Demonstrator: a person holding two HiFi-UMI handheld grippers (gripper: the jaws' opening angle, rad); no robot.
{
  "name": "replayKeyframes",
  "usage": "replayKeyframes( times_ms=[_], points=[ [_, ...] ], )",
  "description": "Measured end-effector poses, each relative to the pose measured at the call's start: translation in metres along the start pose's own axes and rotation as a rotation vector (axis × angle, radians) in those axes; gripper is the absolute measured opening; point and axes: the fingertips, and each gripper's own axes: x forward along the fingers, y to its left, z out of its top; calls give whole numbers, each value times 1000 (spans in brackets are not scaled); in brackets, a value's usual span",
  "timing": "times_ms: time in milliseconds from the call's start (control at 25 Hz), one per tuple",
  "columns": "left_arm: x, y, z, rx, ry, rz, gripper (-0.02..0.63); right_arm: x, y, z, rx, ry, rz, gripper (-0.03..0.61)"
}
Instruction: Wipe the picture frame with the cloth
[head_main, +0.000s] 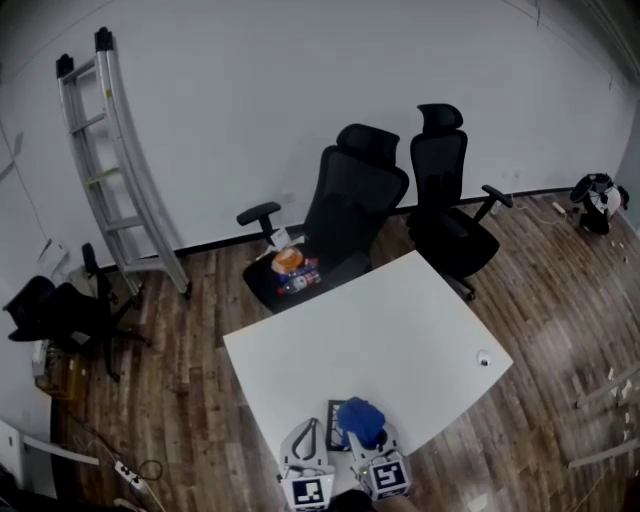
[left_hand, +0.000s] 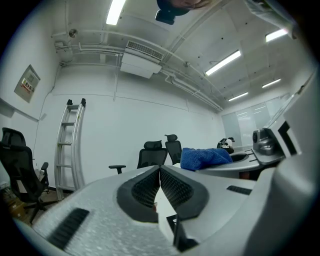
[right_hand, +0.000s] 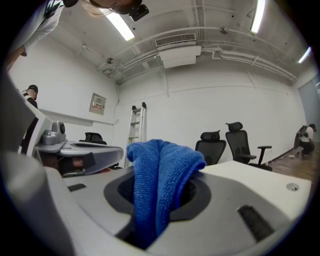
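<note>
Right gripper (right_hand: 160, 196) jaws clamp the cloth (right_hand: 161, 170) above the frame (head_main: 337, 412) on the tabletop (head_main: 390, 340), apparently poised to wipe (left gripper (left_hand: 160, 186) rests alongside, jaws together, empty).

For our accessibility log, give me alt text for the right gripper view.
A folded blue cloth stands clamped between the jaws, filling the middle of the view. Behind it are a white table, two black office chairs and a ladder leaning on a white wall.
</note>
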Motion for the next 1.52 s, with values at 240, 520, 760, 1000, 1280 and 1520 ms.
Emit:
replayKeyframes(
  times_ms=[240,520,760,1000,1280,1520],
  points=[
    [11,5,-25,4,36,-43,3,11,-2,-29,32,127,-42,129],
    [19,8,-48,-1,90,-71,3,29,3,-101,-106,532,39,129],
    [23,20,-55,9,107,-62,3,48,16,-137,-376,772,169,129],
    [26,34,-54,20,107,-29,3,62,25,-155,-495,830,248,129],
    [27,42,-63,5,127,-12,3,64,14,-158,-395,808,203,129],
    [39,24,-66,0,128,-57,3,44,-32,-155,-301,778,77,129]
  ],
)
